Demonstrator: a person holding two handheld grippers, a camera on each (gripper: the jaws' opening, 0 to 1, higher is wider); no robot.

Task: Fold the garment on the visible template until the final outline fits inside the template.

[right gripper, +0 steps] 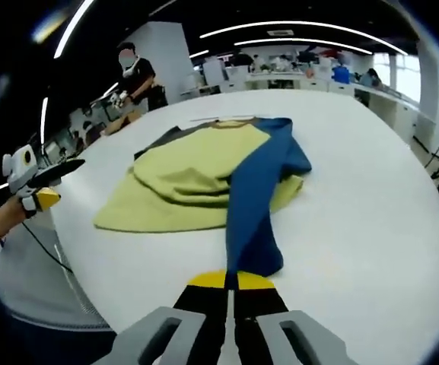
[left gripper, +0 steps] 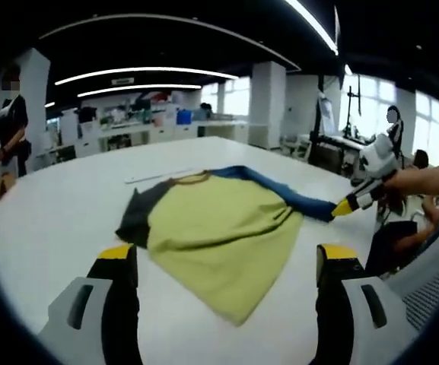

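The right gripper (right gripper: pixel 230 283) is seen with its yellow-tipped jaws pressed together on the cuff of the blue sleeve (right gripper: pixel 259 205), which is drawn out taut from the shirt toward the table edge; in the left gripper view the same gripper (left gripper: pixel 346 205) is seen at the sleeve's end (left gripper: pixel 295 196). The left gripper (left gripper: pixel 227 262) is held with its jaws spread wide and nothing between them, hovering over the near hem of the yellow-green shirt (left gripper: pixel 219 232). The shirt is laid on the white table (left gripper: pixel 59 220), partly bunched, its dark left sleeve (left gripper: pixel 135 217) still spread outward. A thin line near the collar may be a template edge (left gripper: pixel 154 178), though this cannot be confirmed. A slip of the cuff may be expected if the sleeve is pulled harder, since only a small bite of cloth appears held. The whole body could also be dragged off its spot by that pull, since it is not pinned by the free gripper, and fresh wrinkles would then be set into the fold. A loosely dropped sleeve might overhang the outline.
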